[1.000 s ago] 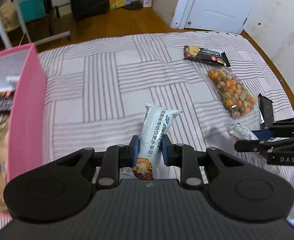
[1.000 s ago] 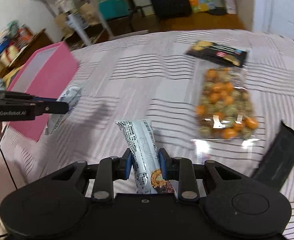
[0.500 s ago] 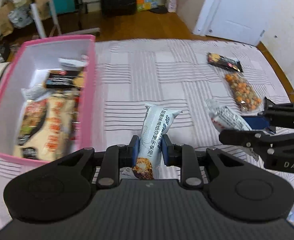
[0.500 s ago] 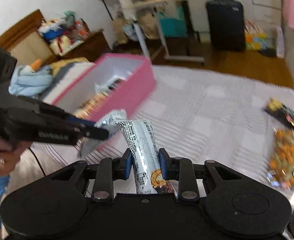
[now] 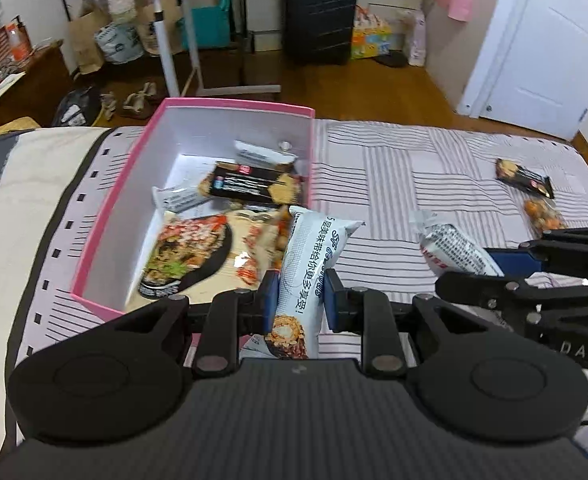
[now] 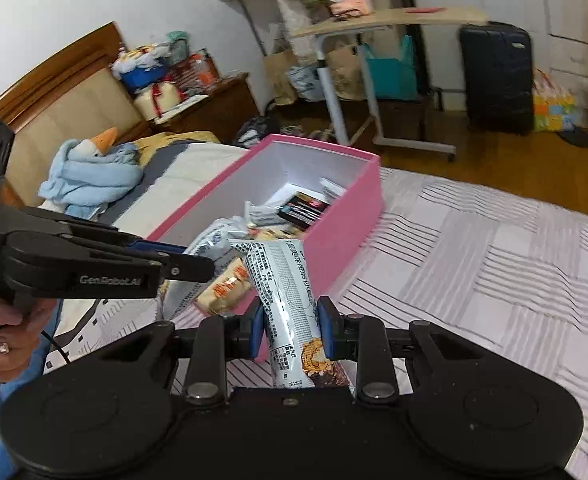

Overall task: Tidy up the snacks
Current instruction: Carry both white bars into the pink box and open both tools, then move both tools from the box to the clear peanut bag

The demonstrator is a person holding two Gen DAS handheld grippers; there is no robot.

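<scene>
Two snack bars are in hand, one per gripper: the left gripper (image 5: 299, 294) is clamped on a white bar (image 5: 307, 264), the right gripper (image 6: 290, 322) on a grey bar (image 6: 290, 292); both hang near the pink box (image 5: 134, 184) at about eleven o'clock, so the carrying step looks nearly done; next, each should go above the box and let go. Only the left view shows a dark packet (image 5: 523, 178) and a nut bag (image 5: 543, 216) far off at two o'clock; only the right view shows a hand (image 6: 2, 328).

A white snack bar (image 5: 309, 276) is clamped between the left gripper (image 5: 299, 296) fingers above the near corner of the pink box (image 5: 114, 208) (already holding several packets) on the striped bed (image 5: 433, 176).
</scene>
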